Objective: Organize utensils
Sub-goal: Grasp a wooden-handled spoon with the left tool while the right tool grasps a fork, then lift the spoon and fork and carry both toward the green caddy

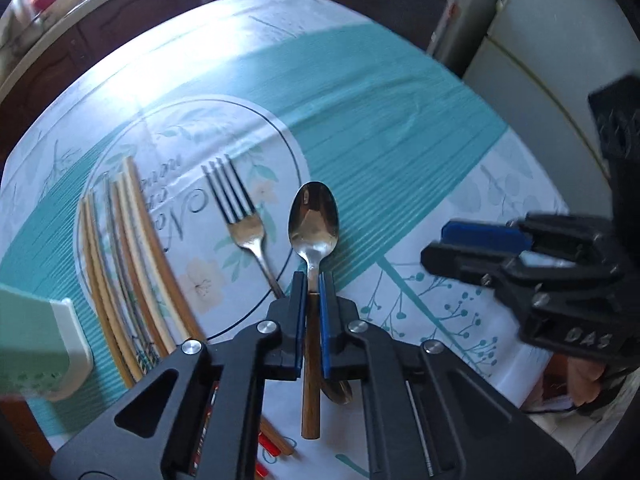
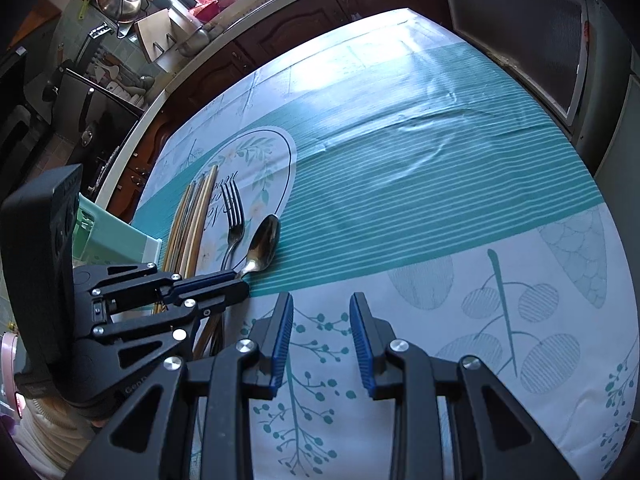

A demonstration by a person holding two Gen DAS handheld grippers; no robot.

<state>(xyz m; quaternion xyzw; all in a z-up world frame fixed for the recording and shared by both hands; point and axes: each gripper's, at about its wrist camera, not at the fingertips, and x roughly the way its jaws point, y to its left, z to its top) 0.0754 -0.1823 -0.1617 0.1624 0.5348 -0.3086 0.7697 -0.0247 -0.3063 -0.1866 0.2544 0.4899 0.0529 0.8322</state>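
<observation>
Left hand-held gripper (image 1: pixel 313 280) clenched on the spoon (image 1: pixel 314 220), pads pinching the slim metal neck just where it meets the wooden handle; bowl pointing ahead, toward the far edge of the worktop (image 1: pixel 400 120), handle running back between the jaws toward the near edge. Cannot tell whether the bowl touches the cloth or sits just above it. Gripped at the neck rather than the bowl, probably for a narrow, flat hold and easy steering of the spoon into line.

Just left of the spoon, a fork (image 1: pixel 240 212) lying tines-forward, close beside but apart. Further left, a bundle of chopsticks (image 1: pixel 132 264) laid roughly parallel, tips also toward the far edge. Everything aligned lengthwise in one row near the left side of the worktop, which reads as sorting by kind, spoon last in the line. Near the left edge, a pale green container (image 1: pixel 36 340), only partly visible; purpose unclear.

Right hand-held gripper (image 2: pixel 320 336) released, jaws standing apart with nothing between them, hovering over bare patterned cloth near the near edge, well apart from the cutlery — seemingly kept aside to leave the left one room.

Judged stage: spoon placement beside the fork, nearly finished. Next likely need: a gentle release without nudging the fork.
</observation>
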